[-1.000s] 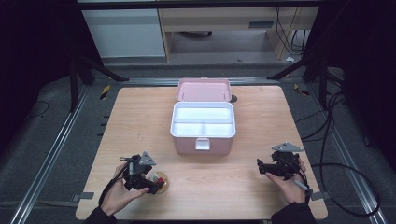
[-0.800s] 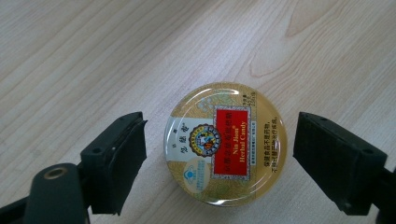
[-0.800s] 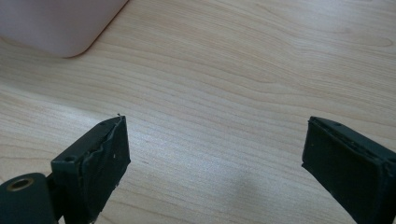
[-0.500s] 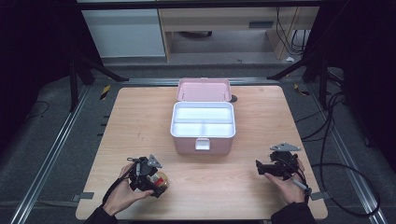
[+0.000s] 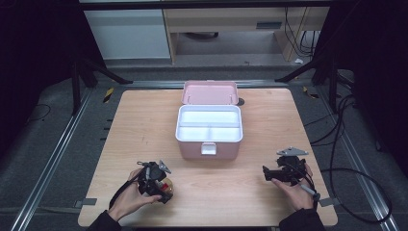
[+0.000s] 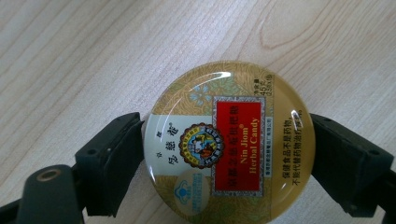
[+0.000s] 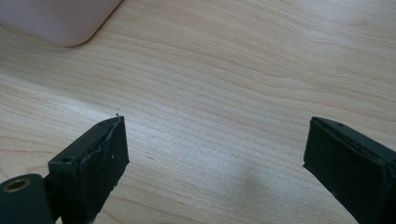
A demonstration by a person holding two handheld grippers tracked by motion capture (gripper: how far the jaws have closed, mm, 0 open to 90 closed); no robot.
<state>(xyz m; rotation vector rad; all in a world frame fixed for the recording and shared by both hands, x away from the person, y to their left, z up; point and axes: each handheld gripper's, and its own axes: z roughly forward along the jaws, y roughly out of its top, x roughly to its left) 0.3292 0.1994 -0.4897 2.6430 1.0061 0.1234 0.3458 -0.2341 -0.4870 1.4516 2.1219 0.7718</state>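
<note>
A round gold candy tin [image 6: 229, 149] with a red label lies flat on the wooden table [image 5: 250, 192]. My left gripper [image 6: 226, 154] points down over it, and both jaws press against the tin's sides. From above, the tin [image 5: 166, 186] peeks out beneath the left gripper [image 5: 162, 186] near the table's front left. My right gripper [image 5: 266, 173] hovers low at the front right, open, with bare wood between its jaws [image 7: 215, 154].
An open pink box [image 5: 179, 137] with a white divided tray stands mid-table, its lid [image 5: 210, 92] leaning back. A corner of the box [image 7: 60, 18] shows at the top left of the right gripper view. Cables trail off the table's right side.
My left gripper has shifted right and down over the tin, and its jaws now bracket it. The right gripper has edged slightly left.
</note>
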